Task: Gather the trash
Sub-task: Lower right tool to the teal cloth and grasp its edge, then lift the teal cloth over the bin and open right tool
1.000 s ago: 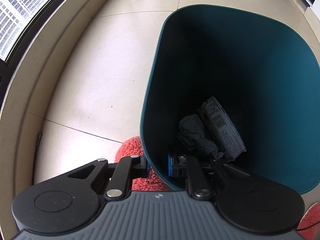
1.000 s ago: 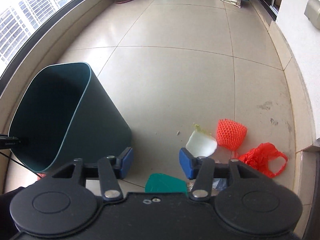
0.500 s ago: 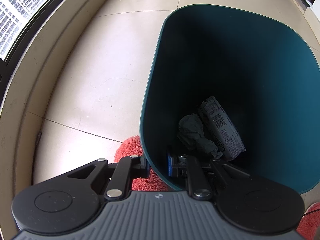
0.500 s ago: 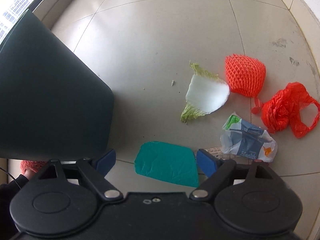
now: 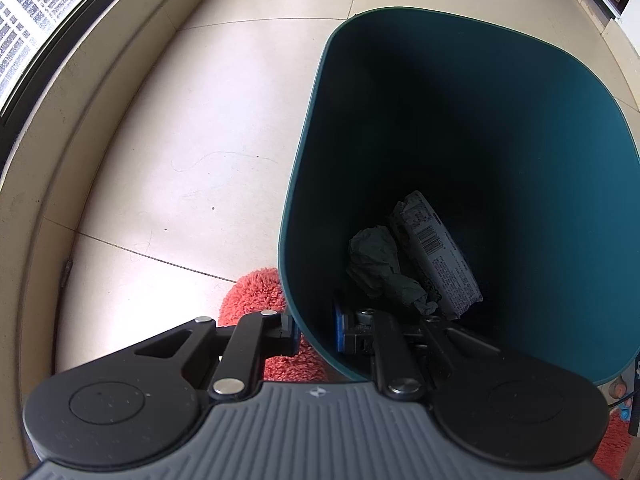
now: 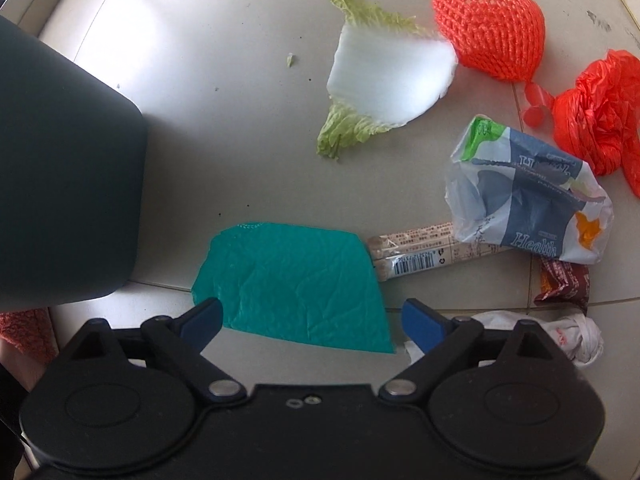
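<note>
Trash bin point(image 5: 520, 160) pinched at the rim by left gripper point(image 5: 316, 332).
Right gripper point(image 6: 312, 316) just spread wide, straddling teal wrapper point(image 6: 292, 284) on floor, not touching.

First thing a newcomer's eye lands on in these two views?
In the right wrist view, bright litter on the pale floor: an orange mesh net at top right, a cabbage leaf beside it, and a teal plastic sheet between the open right gripper. In the left wrist view, the left gripper clamps the teal bin rim.

Bin point(image 6: 60, 184) left of flat sheet point(image 6: 292, 284); snack stick point(image 6: 416, 248) and crumpled bag point(image 6: 528, 200) right; cabbage leaf point(image 6: 384, 76) beyond.
</note>
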